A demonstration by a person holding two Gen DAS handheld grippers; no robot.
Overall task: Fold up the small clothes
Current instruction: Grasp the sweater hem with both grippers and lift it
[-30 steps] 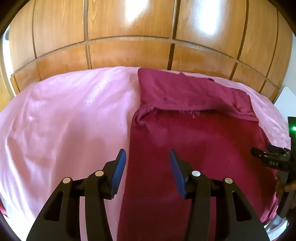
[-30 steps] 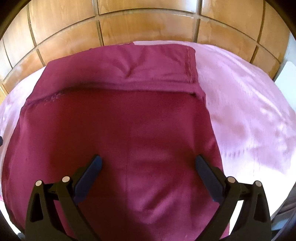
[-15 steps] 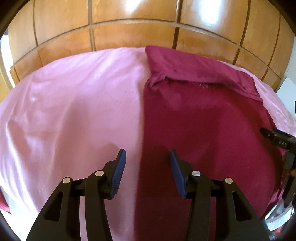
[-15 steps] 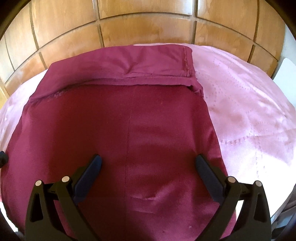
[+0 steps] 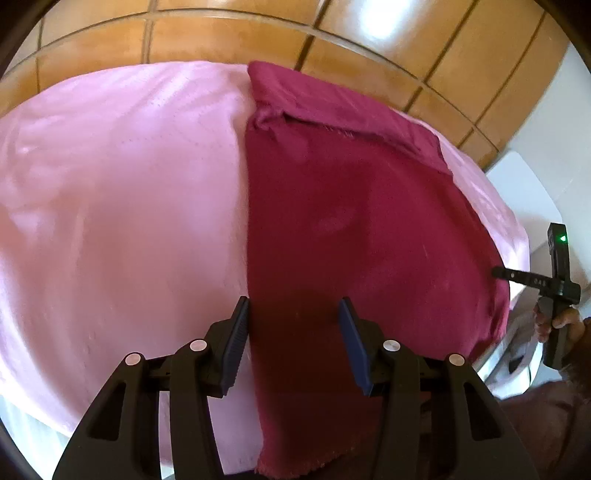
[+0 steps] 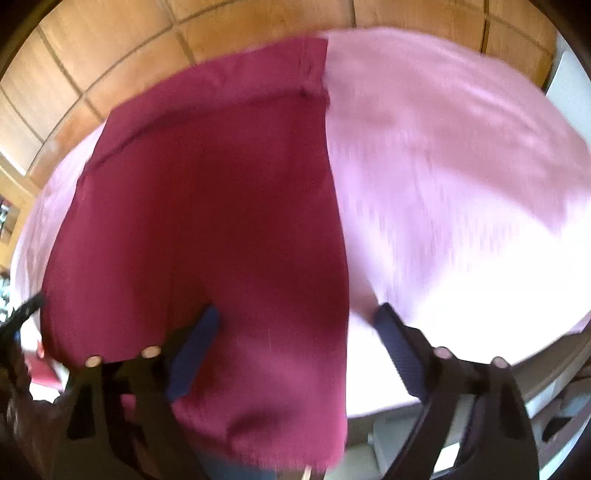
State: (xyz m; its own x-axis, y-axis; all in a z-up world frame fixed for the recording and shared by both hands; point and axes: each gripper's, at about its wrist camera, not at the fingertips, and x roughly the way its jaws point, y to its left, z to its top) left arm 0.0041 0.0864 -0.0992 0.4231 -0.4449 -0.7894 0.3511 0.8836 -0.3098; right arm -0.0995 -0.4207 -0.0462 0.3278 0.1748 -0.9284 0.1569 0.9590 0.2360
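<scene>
The maroon garment [image 5: 351,229] lay flat on the pink sheet [image 5: 122,206] of the bed, its far end folded over, near end hanging off the edge. The left claw [image 5: 293,325] stood spread above its left border, gripping nothing. The right claw [image 6: 295,325], likewise spread, straddled its right border.

Left wrist view sharp, daylight bright; glare patches on the wood panels [image 5: 384,26]. Right wrist view motion-blurred throughout, pink sheet [image 6: 480,258] blown out white at the bed's near right edge. Fisheye bends both, dark corners.
</scene>
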